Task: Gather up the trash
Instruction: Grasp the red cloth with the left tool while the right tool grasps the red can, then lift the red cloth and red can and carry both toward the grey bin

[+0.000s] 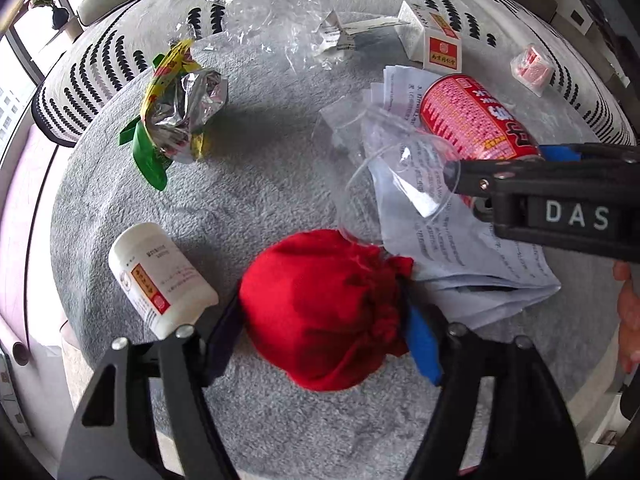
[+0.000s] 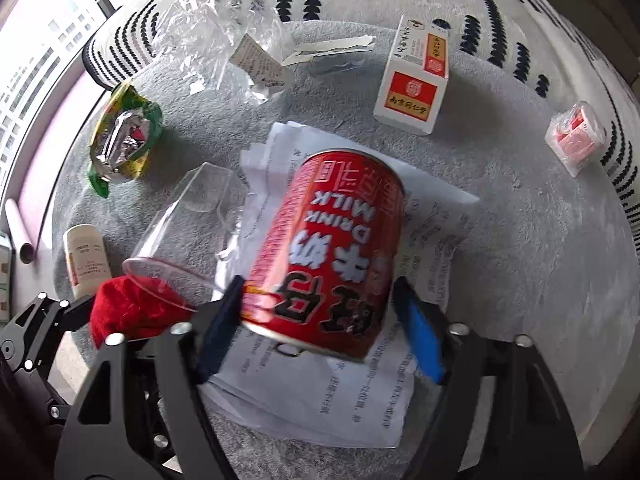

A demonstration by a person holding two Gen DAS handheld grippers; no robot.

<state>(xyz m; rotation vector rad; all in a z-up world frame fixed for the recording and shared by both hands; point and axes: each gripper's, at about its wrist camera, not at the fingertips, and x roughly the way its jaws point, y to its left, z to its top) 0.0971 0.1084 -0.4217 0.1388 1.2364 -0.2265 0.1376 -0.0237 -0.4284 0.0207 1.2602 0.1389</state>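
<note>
Closed on a red cloth pouch (image 1: 326, 312), the left gripper (image 1: 320, 332) fingers hold it over the grey rug (image 1: 248, 200), while at 3 o'clock the right gripper (image 2: 320, 328) fingers clamp a red milk can (image 2: 332, 248) above printed papers (image 2: 432, 240).

Red milk can (image 1: 476, 120) near end hidden behind right gripper (image 1: 560, 168), printed sheets (image 2: 320, 392) text too small to read, clear cup (image 2: 180, 236) base motion-blurred
</note>
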